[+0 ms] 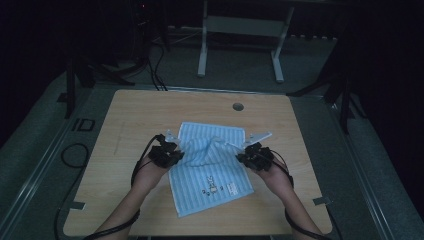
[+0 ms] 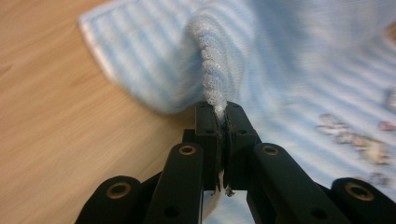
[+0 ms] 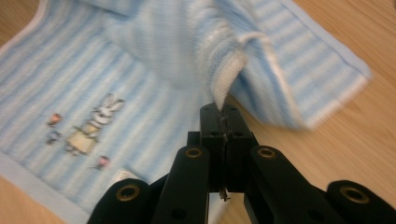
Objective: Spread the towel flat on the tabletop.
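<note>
Striped blue terry towel (image 1: 210, 165), edges bunched, wooden table (image 1: 130, 125)

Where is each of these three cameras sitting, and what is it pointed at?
High view: above the person's side, looking forward and down on the wooden table; both forearms, left gripper, right gripper.
Left gripper view: rides the left gripper, looking along black jaws shut on the pale blue striped towel.
Right gripper view: likewise, right gripper.
All three show the towel.
</note>
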Action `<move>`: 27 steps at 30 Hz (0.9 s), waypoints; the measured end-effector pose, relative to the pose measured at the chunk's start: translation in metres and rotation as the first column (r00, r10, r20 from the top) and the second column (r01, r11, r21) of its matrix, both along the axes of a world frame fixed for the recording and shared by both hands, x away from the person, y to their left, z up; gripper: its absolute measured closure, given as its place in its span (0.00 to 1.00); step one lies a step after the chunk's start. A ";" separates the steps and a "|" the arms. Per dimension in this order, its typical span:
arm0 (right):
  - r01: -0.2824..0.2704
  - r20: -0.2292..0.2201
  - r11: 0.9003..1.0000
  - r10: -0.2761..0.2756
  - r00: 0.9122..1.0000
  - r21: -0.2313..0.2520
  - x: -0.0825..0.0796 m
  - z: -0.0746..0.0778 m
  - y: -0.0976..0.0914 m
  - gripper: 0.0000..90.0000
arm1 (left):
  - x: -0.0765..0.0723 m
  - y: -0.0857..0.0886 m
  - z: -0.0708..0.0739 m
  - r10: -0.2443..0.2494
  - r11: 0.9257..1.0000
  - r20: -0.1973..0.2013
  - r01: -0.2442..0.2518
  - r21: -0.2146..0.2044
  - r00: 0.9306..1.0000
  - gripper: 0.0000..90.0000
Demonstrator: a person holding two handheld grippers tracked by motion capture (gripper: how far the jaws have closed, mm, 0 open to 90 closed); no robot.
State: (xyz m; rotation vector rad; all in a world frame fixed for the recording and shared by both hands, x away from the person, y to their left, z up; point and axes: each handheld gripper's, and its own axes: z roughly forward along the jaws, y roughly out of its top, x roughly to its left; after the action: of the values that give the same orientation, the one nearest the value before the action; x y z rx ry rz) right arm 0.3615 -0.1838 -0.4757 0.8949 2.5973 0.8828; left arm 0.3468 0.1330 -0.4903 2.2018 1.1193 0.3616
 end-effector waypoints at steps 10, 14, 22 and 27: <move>0.022 -0.090 1.000 -0.024 0.996 -0.017 -0.023 -0.028 -0.038 0.99 | -0.005 0.016 -0.025 0.011 1.000 -0.079 -0.012 -0.005 0.997 0.95; -0.005 -0.130 1.000 0.002 0.991 -0.023 -0.039 -0.047 -0.038 0.99 | -0.001 0.015 -0.036 0.017 1.000 -0.106 -0.015 0.019 0.994 0.95; -0.005 -0.163 1.000 0.002 0.987 -0.022 -0.049 -0.058 -0.043 0.99 | -0.001 0.013 -0.048 0.001 1.000 -0.134 0.002 0.021 0.991 0.95; 0.004 -0.177 1.000 -0.002 0.984 0.014 -0.051 -0.047 -0.046 0.79 | -0.012 0.016 -0.032 0.006 1.000 -0.093 -0.004 0.027 0.996 0.78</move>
State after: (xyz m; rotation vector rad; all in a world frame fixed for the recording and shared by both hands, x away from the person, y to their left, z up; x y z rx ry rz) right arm 0.3100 -0.2298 -0.5225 1.0240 2.7411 0.8577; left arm 0.3346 0.1488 -0.5222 2.2603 1.1763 0.2800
